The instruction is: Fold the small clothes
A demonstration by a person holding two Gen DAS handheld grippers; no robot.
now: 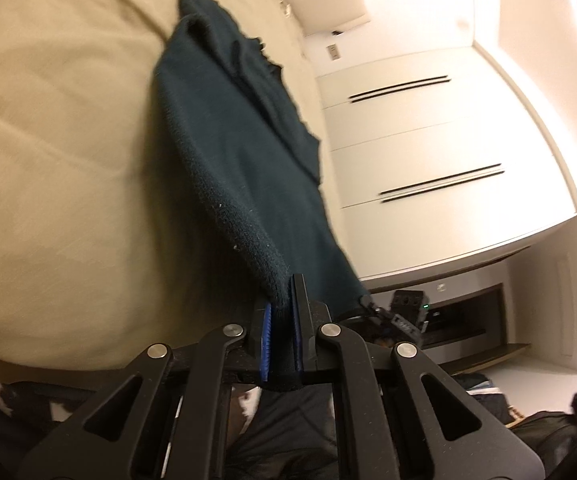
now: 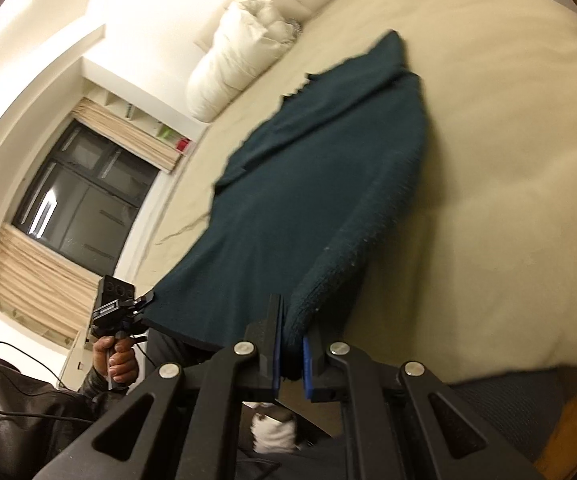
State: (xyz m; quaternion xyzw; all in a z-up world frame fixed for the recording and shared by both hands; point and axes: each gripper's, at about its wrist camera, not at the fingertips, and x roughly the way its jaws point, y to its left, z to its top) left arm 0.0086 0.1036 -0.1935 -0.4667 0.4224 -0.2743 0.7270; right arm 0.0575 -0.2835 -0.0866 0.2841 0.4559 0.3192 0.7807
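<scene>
Teal garment corners pinched, both jaws clamped.

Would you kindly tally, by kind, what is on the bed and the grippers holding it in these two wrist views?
Dark green garment: 1
White pillow: 1
Grippers: 2, the left gripper and the right gripper, each shut on a near corner of the garment
Total: 4
All of it lies on or over the beige bed.
</scene>
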